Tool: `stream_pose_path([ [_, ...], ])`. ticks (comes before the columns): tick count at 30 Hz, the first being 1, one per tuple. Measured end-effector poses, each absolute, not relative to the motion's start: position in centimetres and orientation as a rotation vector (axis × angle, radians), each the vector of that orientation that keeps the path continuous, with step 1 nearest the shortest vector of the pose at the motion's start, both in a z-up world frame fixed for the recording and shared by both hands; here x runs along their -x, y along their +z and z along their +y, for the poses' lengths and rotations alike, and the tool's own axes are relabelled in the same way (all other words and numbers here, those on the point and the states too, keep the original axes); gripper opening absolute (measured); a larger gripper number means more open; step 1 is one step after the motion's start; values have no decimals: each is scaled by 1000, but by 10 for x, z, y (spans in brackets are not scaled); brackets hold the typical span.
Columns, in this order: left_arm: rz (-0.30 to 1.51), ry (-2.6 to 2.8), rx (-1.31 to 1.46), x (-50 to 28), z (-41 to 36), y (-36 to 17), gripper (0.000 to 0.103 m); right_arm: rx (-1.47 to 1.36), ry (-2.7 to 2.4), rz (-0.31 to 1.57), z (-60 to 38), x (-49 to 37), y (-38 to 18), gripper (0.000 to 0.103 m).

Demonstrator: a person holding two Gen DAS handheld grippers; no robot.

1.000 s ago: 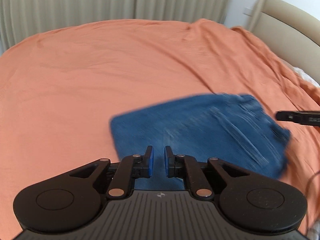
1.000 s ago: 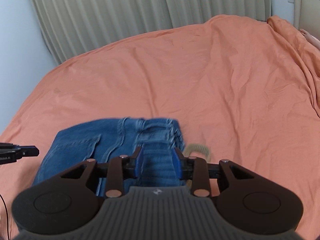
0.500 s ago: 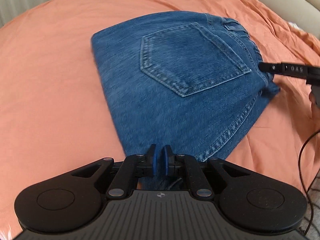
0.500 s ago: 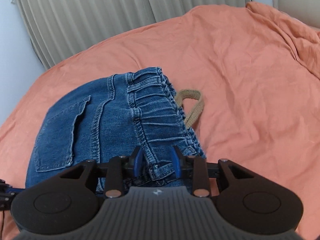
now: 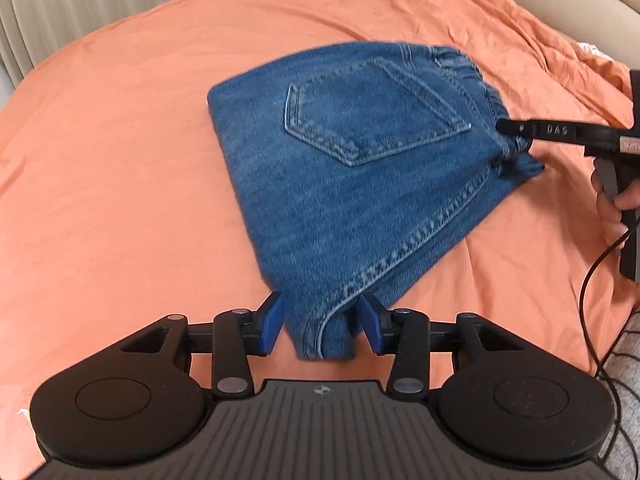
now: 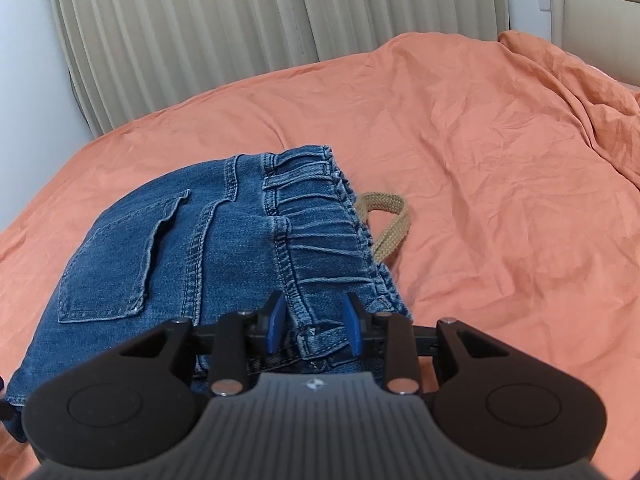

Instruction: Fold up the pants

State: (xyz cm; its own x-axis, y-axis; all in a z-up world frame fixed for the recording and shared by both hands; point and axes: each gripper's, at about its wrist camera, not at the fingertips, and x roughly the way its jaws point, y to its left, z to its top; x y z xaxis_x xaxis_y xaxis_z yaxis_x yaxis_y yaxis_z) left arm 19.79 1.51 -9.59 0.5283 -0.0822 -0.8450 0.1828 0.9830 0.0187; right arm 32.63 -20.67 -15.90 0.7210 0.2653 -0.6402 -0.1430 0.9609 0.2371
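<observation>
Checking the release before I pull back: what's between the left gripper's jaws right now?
The folded corner of the jeans lies between the left gripper jaws, which have just been opening and stand clear of the denim, as the left wrist view shows.

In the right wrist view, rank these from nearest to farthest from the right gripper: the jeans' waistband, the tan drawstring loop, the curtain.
1. Waistband of the jeans: between the right gripper pads, at its tips.
2. Tan drawstring loop: just beyond, sticking out to the right of the waistband on the orange bedcover.
3. Curtain: behind the bed, farthest.
</observation>
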Motion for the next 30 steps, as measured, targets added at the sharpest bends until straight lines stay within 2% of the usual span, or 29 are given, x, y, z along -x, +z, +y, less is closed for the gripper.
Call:
stream_pose_path([
  [3, 1019, -153, -153, -199, 13, -102, 48, -188, 230, 729, -208, -325, -159, 27],
  [5, 1039, -150, -196, -200, 13, -107, 36, -184, 228, 728, -208, -324, -159, 28],
  [6, 1048, -155, -206, -200, 15, -110, 33, -182, 228, 727, -207, -324, -159, 27],
  [11, 1062, -163, -261, -192, 20, -123, 31, -188, 235, 727, -208, -323, -159, 28],
  [18, 1106, -149, -185, -182, 23, -114, 21, -184, 228, 727, -208, -322, -158, 28],
  [21, 1105, -147, -149, -173, 28, -103, 22, -203, 222, 715, -211, -317, -152, 35],
  [22, 1075, -148, -119, -169, 31, -96, 22, -248, 225, 707, -216, -314, -149, 45],
  [23, 1046, -151, -75, -166, 36, -89, 24, -317, 236, 696, -224, -311, -145, 59],
  [25, 987, -154, 40, -164, 49, -75, 33, -474, 247, 671, -242, -305, -141, 71],
  [27, 931, -136, 150, -169, 61, -66, 47, -609, 223, 662, -261, -302, -143, 71],
  [30, 866, -146, 291, -187, 77, -64, 56, -758, 155, 707, -283, -303, -157, 74],
])
